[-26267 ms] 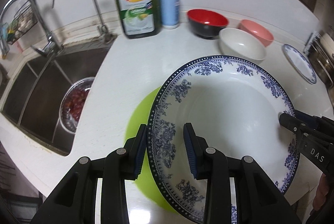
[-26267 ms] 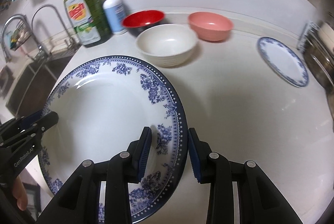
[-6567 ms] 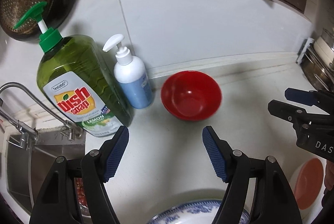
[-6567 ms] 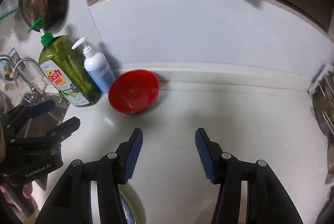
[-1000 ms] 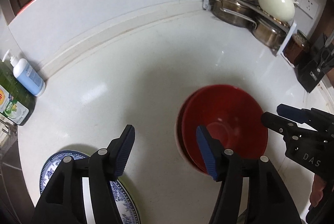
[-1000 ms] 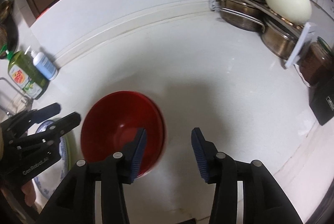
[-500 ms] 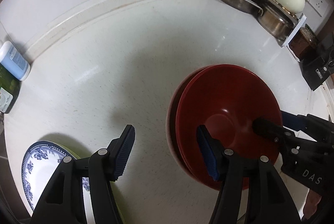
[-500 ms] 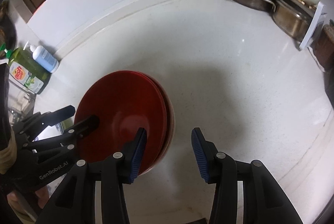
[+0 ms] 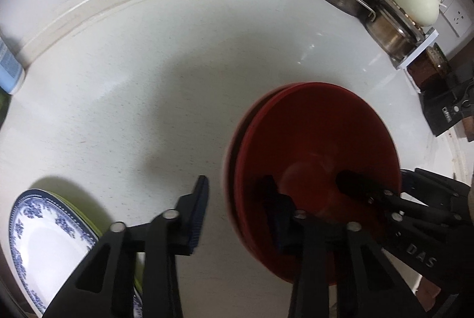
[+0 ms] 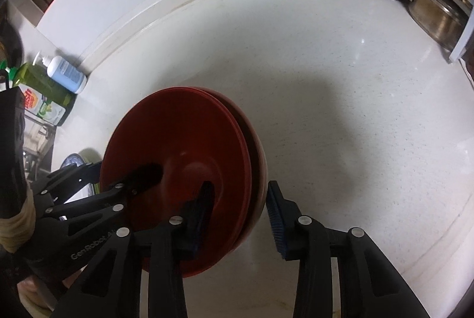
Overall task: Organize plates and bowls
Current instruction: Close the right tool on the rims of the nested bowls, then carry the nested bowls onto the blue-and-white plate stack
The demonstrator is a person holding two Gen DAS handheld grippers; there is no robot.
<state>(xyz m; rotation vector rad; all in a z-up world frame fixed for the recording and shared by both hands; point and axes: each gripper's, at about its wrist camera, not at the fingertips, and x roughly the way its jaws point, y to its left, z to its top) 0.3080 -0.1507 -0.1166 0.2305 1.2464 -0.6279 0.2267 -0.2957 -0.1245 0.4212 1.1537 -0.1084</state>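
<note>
Both wrist views look steeply down, close (from opposite sides), sharing the red bowl (image 9: 320,158)

We read "DAS" in pale letters on the black body of the right gripper (image 9: 382,190), at the lower right of the left wrist view. In the right wrist view, "GenRobot.AI" runs along the black body of the left gripper (image 10: 124,172). The red and yellow label on the green dish soap bottle (image 10: 41,94) is too small and cut off for us to read.
</note>
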